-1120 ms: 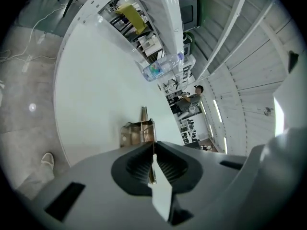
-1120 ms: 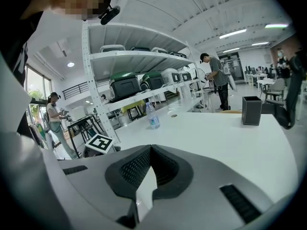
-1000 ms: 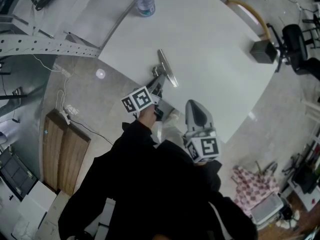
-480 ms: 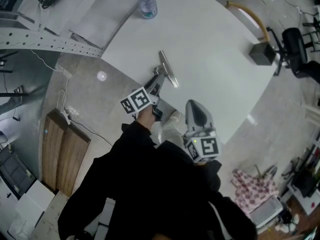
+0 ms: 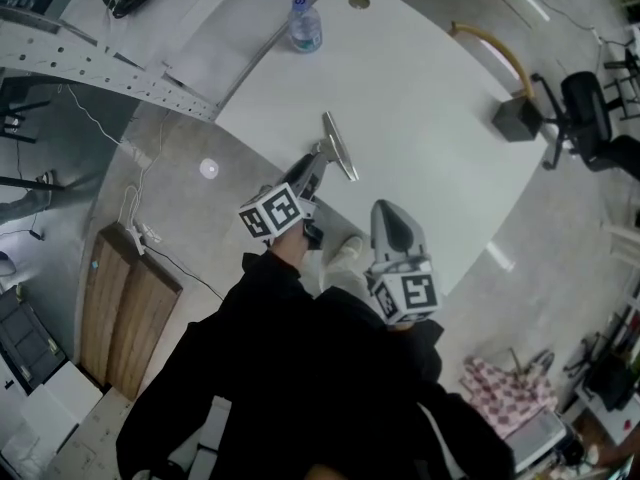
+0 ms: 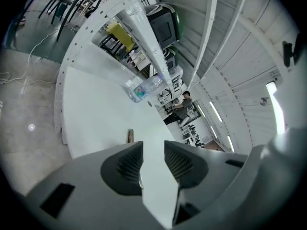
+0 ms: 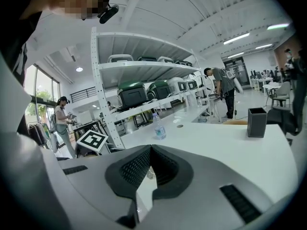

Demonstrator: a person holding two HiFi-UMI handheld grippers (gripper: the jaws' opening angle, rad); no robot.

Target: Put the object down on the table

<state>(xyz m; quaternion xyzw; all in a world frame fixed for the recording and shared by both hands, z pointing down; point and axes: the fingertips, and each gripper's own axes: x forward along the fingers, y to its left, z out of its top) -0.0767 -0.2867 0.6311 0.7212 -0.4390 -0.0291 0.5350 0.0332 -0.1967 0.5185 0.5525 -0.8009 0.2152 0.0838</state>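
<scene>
A long silvery metal object lies flat on the white table close to its near-left edge. My left gripper sits just behind it, with its jaws open and nothing between the pads. In the left gripper view the object shows as a thin sliver just ahead of the left gripper. My right gripper hovers over the table's near edge to the right, shut and empty. In its own view the right gripper has its tips closed together.
A water bottle stands at the table's far-left edge near a round cable hole. A black box sits at the right edge, with an office chair beyond it. Shelving runs along the left.
The left gripper's jaws have opened off the metal object, which now rests on the table by itself. The right gripper has stayed where it was.
</scene>
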